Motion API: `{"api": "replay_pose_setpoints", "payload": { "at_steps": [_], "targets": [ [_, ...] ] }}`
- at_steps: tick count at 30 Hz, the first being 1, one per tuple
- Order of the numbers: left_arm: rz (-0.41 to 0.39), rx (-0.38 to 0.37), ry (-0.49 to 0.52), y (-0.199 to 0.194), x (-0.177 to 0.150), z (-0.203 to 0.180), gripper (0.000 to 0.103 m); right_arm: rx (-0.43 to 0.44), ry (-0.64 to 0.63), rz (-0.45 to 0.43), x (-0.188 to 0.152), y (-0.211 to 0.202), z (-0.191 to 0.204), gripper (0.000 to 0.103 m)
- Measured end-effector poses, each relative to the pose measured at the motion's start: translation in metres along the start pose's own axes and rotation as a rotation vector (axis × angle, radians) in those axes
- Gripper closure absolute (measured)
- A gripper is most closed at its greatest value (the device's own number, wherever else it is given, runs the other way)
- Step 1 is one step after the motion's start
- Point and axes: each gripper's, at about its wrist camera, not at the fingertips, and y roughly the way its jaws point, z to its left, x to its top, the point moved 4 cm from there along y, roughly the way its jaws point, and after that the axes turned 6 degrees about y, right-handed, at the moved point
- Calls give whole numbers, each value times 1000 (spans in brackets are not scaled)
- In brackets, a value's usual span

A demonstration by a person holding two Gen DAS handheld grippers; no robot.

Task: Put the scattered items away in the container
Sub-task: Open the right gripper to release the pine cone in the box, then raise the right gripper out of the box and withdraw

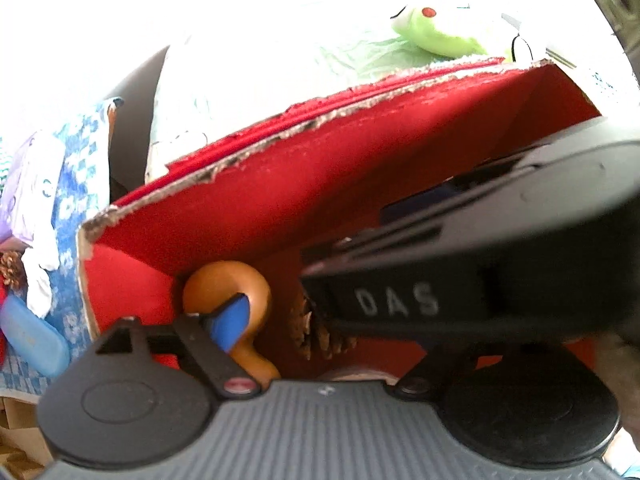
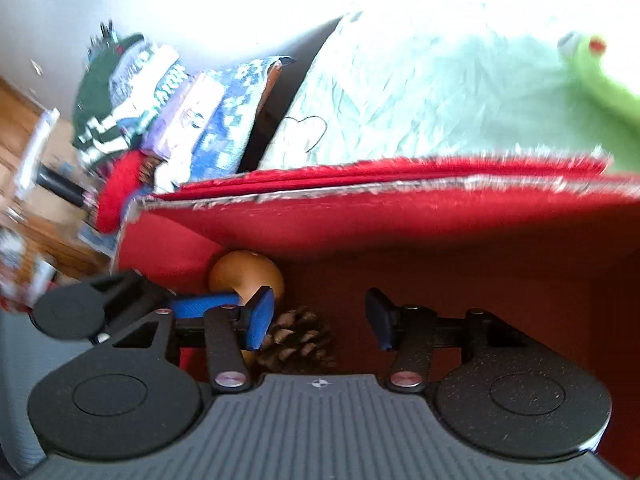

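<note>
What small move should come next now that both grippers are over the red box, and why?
Probably lift the right gripper clear of the red box and head for the blue case lying outside it. Its jaws stand open with nothing between them, the orange gourd and pine cone already lie inside, and loose items remain outside the box.

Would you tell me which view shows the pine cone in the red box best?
The right wrist view: the pine cone lies whole on the box floor. In the left wrist view the pine cone is half hidden behind the other gripper's body.
</note>
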Motion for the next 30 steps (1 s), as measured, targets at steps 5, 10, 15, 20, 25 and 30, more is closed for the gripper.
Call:
{"api": "replay_pose_setpoints", "payload": {
  "at_steps": [5, 10, 15, 20, 25, 30],
  "targets": [
    [-41, 7, 6, -42, -73, -16, 17, -86, 44, -114, -4, -20, -7, 42],
    [-88, 31, 25, -58, -80, -21, 17, -95, 177, -192, -14, -43, -28, 42],
    [-133, 32, 8, -39, -33, -38, 17, -109, 135, -306, -34, -70, -21, 42],
    [-236, 72, 4, -5, -12, -29, 16, -156, 52, -455, -49, -100, -8, 41],
    [-397, 177, -30, -19, -11, -25, 6, -184, 58, -540, -59, -128, -11, 28],
    [-478, 194, -114, -55, -24, -40, 3, -174, 88, -581, -76, -150, -19, 28]
  ]
}}
